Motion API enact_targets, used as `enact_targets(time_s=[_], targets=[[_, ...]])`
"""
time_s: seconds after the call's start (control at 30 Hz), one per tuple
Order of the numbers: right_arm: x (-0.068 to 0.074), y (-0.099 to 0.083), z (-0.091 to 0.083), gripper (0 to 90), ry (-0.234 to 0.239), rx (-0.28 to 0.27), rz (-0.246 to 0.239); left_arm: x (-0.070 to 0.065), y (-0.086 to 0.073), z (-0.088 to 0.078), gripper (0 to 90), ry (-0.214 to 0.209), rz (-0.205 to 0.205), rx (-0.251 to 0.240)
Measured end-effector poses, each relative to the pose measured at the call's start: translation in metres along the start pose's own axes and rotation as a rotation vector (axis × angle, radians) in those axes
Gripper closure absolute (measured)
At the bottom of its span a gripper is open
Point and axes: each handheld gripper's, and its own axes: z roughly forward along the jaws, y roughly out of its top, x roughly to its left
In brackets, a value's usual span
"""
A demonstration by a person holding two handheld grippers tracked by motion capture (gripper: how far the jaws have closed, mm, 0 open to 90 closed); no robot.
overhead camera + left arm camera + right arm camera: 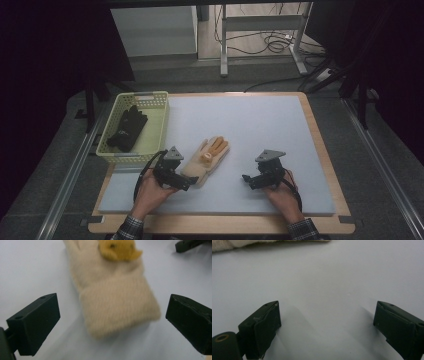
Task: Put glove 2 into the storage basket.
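A cream knitted glove (207, 160) with orange-yellow fingers lies flat on the pale mat (250, 125), cuff toward me. My left gripper (184, 183) sits at the cuff end, open, its jaws wide on either side of the cuff (117, 307) without touching it. My right gripper (248, 180) rests low over bare mat to the right of the glove, open with nothing between its jaws (327, 325). The glove's edge (237, 243) shows at the top of the right gripper view.
A pale yellow basket (155, 107) stands at the mat's left edge with a black glove (127, 127) inside. The wooden table rim (320, 145) frames the mat. Desk legs and cables (270, 42) lie beyond the far side.
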Motion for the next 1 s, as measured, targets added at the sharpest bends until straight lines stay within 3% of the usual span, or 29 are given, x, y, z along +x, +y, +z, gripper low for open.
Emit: enact_targets(time_s=[0.37, 0.67, 0.8, 0.9, 1.0], targets=[[0.000, 0.000, 0.000, 7.0, 0.000, -0.001, 0.000, 0.002, 0.035, 0.033, 0.0, 0.037, -0.020, 0.046], [0.000, 0.000, 0.000, 7.0, 0.000, -0.001, -0.001, 0.001, 0.037, 0.062, 0.0, 0.045, -0.022, 0.078], [0.000, 0.000, 0.000, 7.0, 0.000, -0.001, 0.000, -0.005, 0.034, 0.074, 0.0, 0.057, 0.003, 0.115], [0.000, 0.000, 0.000, 7.0, 0.000, -0.001, 0.000, -0.007, 0.035, 0.075, 0.0, 0.075, 0.022, 0.126], [0.000, 0.000, 0.000, 7.0, 0.000, -0.001, -0.001, -0.006, 0.036, 0.074, 3.9, 0.091, 0.010, 0.124]])
